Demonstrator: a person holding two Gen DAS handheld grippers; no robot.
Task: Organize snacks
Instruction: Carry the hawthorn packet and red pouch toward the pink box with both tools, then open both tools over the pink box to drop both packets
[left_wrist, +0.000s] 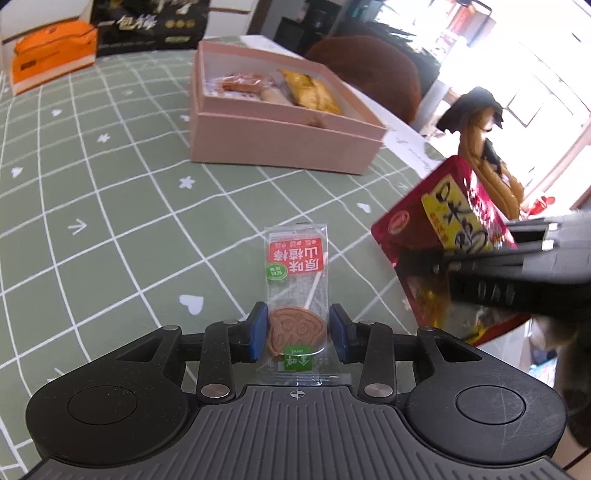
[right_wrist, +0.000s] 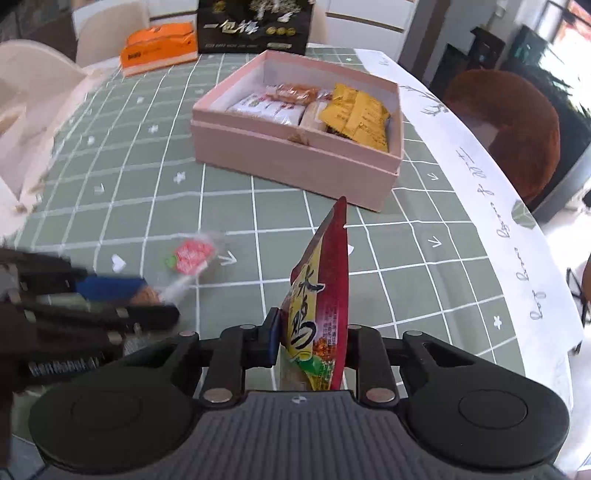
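Two grippers: both in view
Right gripper (right_wrist: 309, 341): clamped on the red snack pouch (right_wrist: 319, 306), held on edge above the bench (right_wrist: 147, 192)
Left gripper (left_wrist: 297, 334): narrow, straddling the lollipop packet (left_wrist: 297, 291) lying on the bench; contact unclear
Pink box (right_wrist: 295, 162): farther back, holding snacks
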